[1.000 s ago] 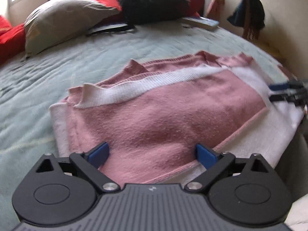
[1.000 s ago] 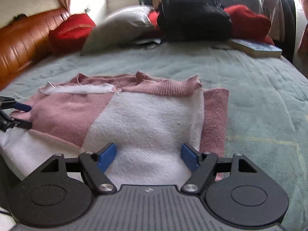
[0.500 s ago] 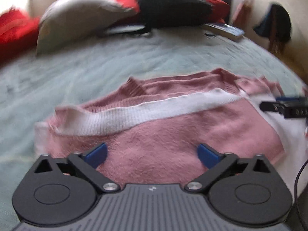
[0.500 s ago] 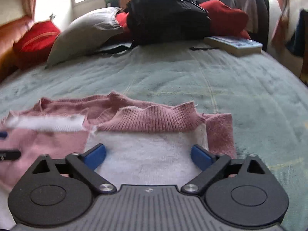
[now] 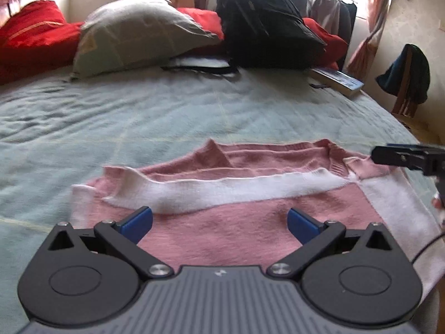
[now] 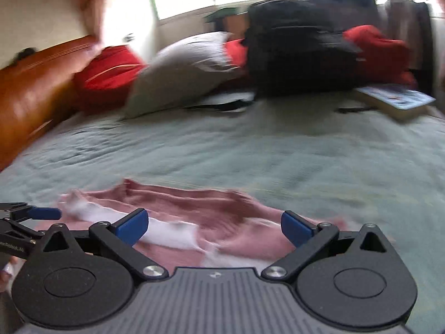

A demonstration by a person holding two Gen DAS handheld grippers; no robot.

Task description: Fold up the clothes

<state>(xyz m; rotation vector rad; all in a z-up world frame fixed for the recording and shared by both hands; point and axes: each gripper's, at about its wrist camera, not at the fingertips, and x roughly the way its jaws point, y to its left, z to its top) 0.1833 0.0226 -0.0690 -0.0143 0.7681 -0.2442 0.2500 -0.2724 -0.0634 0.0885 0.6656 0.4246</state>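
A folded pink and white sweater (image 5: 244, 217) lies on the pale green bedspread (image 5: 167, 111), near the bed's front edge. My left gripper (image 5: 219, 222) hovers open just above its near pink panel, with nothing between the blue pads. The right wrist view is blurred; there the same sweater (image 6: 211, 208) lies under my right gripper (image 6: 214, 226), which is open and holds nothing. The right gripper (image 5: 400, 157) also shows at the right edge of the left wrist view, over the sweater's collar end. The left gripper (image 6: 41, 213) shows at the left edge of the right wrist view.
At the head of the bed lie a grey pillow (image 5: 139, 30), red cushions (image 5: 30, 39), a black backpack (image 5: 264, 25) and a book (image 5: 339, 80). A dark garment hangs on a chair (image 5: 406, 75) by the right wall. A brown headboard (image 6: 30, 89) runs along the left.
Both grippers have drawn back and tilted up, so the sweater sits lower in both views and more of the bed shows. Both stayed open. The sweater has not moved.
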